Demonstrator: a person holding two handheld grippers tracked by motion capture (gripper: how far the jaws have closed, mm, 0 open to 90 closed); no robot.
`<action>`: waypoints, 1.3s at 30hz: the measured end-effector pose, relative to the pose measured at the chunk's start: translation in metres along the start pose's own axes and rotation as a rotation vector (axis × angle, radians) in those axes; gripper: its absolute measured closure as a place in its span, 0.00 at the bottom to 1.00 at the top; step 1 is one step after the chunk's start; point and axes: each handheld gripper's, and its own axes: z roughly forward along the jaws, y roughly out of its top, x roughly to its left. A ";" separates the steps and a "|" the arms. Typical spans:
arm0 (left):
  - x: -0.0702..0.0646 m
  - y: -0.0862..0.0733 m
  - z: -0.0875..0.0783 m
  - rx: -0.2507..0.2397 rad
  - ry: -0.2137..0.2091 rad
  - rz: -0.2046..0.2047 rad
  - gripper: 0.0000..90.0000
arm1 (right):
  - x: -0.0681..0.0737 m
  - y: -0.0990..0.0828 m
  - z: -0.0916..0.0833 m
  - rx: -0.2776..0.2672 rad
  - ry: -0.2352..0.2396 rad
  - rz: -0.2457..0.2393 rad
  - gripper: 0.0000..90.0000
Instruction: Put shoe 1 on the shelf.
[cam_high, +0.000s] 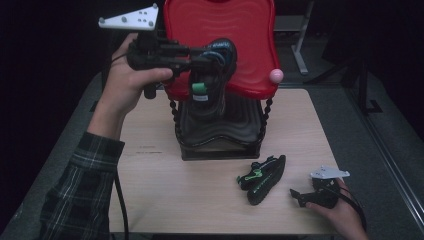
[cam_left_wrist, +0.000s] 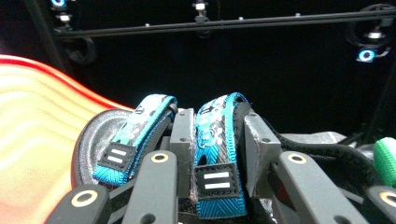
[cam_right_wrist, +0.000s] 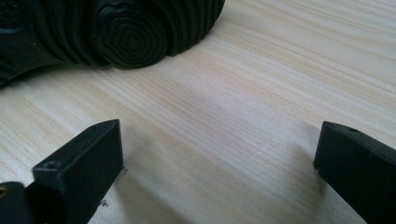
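My left gripper is raised in front of the red top shelf of a small rack. It is shut on a black sandal with blue straps. In the left gripper view the pads pinch one blue strap, a second blue strap lies to its left, and the red shelf is beyond. A green tab hangs under the held sandal. Another black sandal with green trim lies on the table. My right gripper rests beside it, open, with bare wood between its jaws and the sandal's ribbed sole ahead.
The rack has a black wavy lower shelf on beaded posts and a pink ball at the red shelf's right corner. It stands at the middle back of the wooden table. Dark floor and a metal stand leg lie behind.
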 end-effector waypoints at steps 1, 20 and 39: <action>0.005 0.003 0.000 0.002 0.014 0.000 0.76 | 0.000 0.000 0.000 0.000 0.000 0.000 0.01; 0.082 0.016 0.017 0.077 0.226 0.009 0.76 | -0.001 0.000 0.000 0.001 0.007 -0.006 0.01; 0.082 -0.004 0.023 0.084 0.193 -0.002 0.60 | 0.000 -0.001 -0.001 0.001 0.006 -0.007 0.01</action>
